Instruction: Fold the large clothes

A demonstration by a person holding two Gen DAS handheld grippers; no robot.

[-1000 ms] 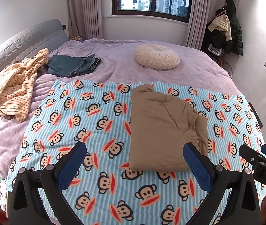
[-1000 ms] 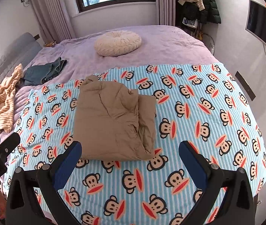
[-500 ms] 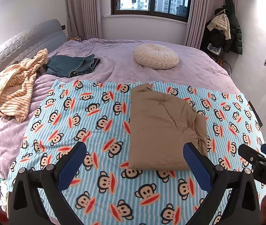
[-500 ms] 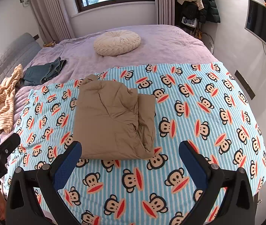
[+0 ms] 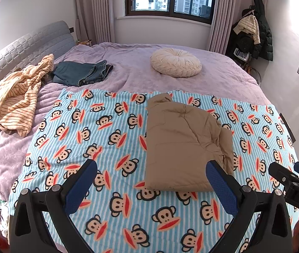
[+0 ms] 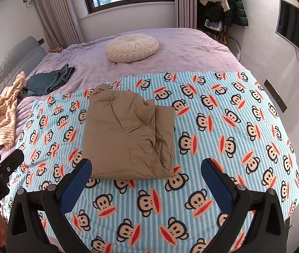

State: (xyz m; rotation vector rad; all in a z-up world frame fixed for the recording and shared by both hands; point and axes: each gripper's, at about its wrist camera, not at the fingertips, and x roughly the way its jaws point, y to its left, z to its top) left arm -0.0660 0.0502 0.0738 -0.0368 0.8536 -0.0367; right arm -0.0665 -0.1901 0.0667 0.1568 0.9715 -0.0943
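**user1:** Ahead of both tongs, biggest thing first: the bed (image 5: pixel 191 78), purple cover, with a blue striped monkey blanket (image 5: pixel 111 139) spread over the near half. What's on it?

**user2:** The tan jacket (image 5: pixel 183 143), folded into a rough rectangle, lying flat on the monkey blanket. From the left tongs (image 5: pixel 151 186) it sits ahead and a bit right, its near edge just past the right fingertip. From the right tongs (image 6: pixel 146 182) it's ahead and a bit left, near edge close to the left fingertip.

**user1:** And the tongs themselves?

**user2:** Both spread wide, blue pads well apart, nothing between them, not touching the jacket.

**user1:** Other stuff?

**user2:** Far ahead, a round cream cushion (image 5: pixel 175 62) on the purple cover. Off to the far left, a crumpled yellow striped top (image 5: pixel 18 99) by the headboard, and folded jeans (image 5: pixel 80 73) just beside it.
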